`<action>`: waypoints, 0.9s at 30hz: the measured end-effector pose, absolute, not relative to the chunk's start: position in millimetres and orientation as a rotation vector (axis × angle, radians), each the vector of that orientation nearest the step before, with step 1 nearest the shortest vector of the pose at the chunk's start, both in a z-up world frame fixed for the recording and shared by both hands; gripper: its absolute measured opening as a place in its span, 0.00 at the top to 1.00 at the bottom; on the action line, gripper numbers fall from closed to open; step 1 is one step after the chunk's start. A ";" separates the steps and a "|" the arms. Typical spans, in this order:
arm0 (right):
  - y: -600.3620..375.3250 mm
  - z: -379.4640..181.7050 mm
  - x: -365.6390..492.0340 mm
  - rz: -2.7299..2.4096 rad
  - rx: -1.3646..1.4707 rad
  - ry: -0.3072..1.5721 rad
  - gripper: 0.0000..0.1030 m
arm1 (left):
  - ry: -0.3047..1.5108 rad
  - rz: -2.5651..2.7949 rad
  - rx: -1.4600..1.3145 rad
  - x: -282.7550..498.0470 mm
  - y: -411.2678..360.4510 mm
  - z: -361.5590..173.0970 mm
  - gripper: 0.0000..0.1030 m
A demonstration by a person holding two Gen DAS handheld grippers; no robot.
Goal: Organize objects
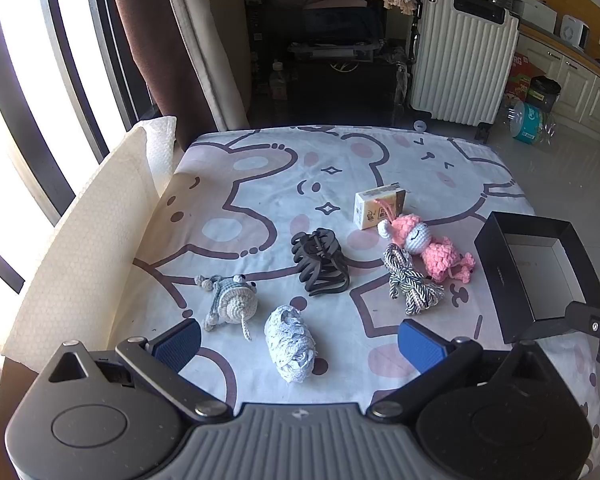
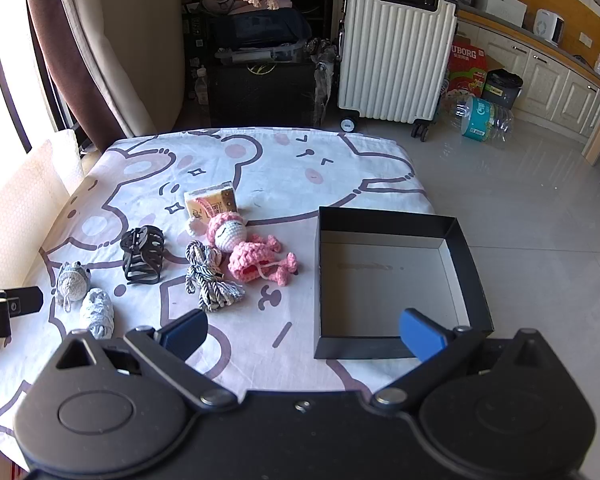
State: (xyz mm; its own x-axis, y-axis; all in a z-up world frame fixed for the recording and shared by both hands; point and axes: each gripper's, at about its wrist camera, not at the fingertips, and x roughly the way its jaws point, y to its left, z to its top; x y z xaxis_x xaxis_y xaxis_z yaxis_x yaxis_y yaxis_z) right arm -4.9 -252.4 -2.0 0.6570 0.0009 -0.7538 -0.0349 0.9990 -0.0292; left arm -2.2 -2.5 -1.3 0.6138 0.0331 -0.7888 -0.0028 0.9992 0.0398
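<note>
Left gripper (image 1: 300,340) and right gripper (image 2: 304,332), jaws spread, empty, hovered above cartoon-print clothed table (image 2: 260,160). Crocheted toys, black hair claw (image 1: 320,262), striped cord (image 1: 410,284) lay left of open black cardboard box (image 2: 466,256).

Right gripper (image 2: 303,334) with blue pads spread wide above a cartoon-print table (image 2: 260,168), open black box (image 2: 466,276) at right, pink crochet doll (image 2: 256,258), striped cord bundle (image 2: 208,280), black hair claw (image 2: 142,254) at left

Black open box (image 2: 384,236) seen at 3 o'clock, nothing inside; pink crochet doll (image 2: 244,252), striped cord bundle (image 2: 208,280), black hair claw (image 2: 142,254) laid at 9 o'clock of it.
</note>
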 end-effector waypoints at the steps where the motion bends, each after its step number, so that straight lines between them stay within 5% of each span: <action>1: -252.5 -1.9 -4.8 0.020 -0.042 0.854 0.00 | 0.910 0.020 0.036 -2.2 -2.6 -1.3 0.00; 27: -252.2 -4.0 -5.7 0.018 -0.042 0.858 0.00 | 0.911 0.021 0.036 -2.3 -3.7 -1.2 0.00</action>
